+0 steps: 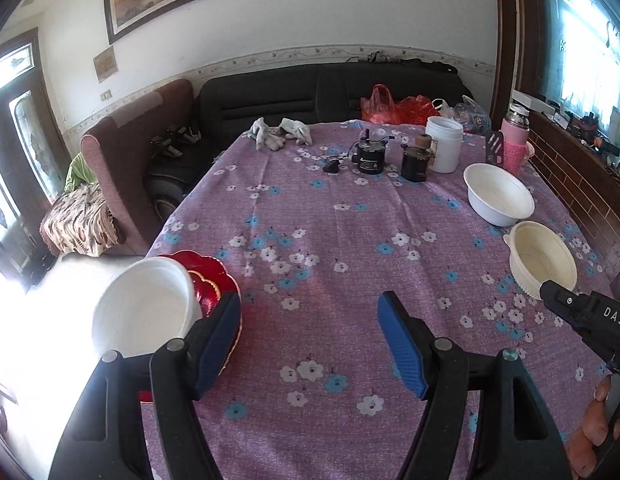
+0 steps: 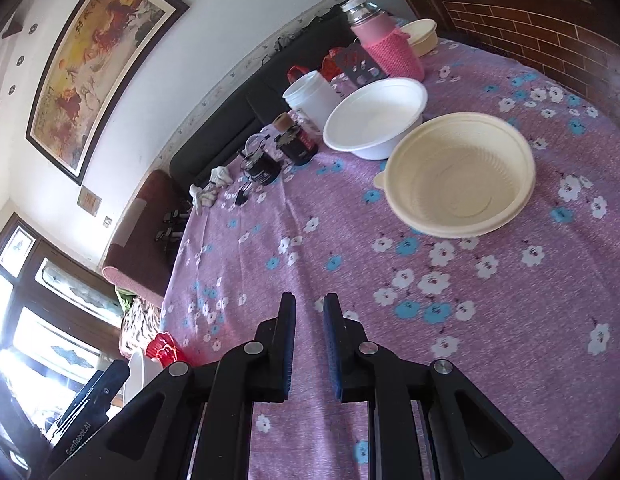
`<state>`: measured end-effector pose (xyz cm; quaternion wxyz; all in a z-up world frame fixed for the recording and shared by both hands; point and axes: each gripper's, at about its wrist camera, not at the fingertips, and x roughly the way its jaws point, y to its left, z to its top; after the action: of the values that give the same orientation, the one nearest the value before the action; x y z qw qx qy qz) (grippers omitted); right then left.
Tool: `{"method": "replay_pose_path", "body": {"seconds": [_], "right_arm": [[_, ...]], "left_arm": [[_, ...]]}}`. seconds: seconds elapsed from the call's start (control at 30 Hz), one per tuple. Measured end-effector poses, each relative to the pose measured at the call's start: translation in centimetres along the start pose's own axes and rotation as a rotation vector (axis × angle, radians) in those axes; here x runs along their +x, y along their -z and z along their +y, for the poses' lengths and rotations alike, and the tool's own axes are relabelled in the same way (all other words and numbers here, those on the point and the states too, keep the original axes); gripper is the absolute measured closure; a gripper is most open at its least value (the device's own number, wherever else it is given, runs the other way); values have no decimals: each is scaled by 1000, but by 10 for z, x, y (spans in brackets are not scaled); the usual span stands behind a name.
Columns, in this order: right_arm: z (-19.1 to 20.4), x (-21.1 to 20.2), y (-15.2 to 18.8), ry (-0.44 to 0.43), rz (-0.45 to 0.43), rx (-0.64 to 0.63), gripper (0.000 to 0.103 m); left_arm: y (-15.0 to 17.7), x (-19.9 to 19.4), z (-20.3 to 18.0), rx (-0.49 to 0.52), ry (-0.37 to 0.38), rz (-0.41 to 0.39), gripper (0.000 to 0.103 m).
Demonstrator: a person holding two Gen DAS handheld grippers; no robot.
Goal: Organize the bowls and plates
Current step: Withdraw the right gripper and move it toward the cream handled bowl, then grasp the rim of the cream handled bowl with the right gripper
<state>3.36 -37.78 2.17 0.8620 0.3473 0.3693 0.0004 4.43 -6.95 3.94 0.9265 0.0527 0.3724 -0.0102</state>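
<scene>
— How did the grippers stand?

— The left gripper was spread wide, empty over the cloth. A white bowl on the red plate lay just left of it. The right gripper was nearly pressed together, pinching nothing.

— And next?

— Between pickups, I judged. The cream bowl sat ahead-right of the right jaws, another white bowl beyond. They'd need opening first.

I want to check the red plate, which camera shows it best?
The left wrist view: the red plate lies under a white bowl at the table's near-left edge. The right wrist view catches only a red sliver.
</scene>
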Motion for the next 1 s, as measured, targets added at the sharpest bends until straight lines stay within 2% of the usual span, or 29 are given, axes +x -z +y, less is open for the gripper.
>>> {"method": "replay_pose_path", "body": {"seconds": [0.47,0.6,0.87,1.0], "right_arm": [[-93,-40,-50,132,-111,124,86],[-114,-44,-62,172,-136,152,80],[-136,-30,-78,219,-147,174,78],[-145,-19,-82,205,-135,183,73]], "left_arm": [[-19,37,-75,100,79,37,32],[-23,50,-97,131,102,49,32],[-29,75,-123,144,142,93,32],[-34,90,-145,167,181,130,30]]}}
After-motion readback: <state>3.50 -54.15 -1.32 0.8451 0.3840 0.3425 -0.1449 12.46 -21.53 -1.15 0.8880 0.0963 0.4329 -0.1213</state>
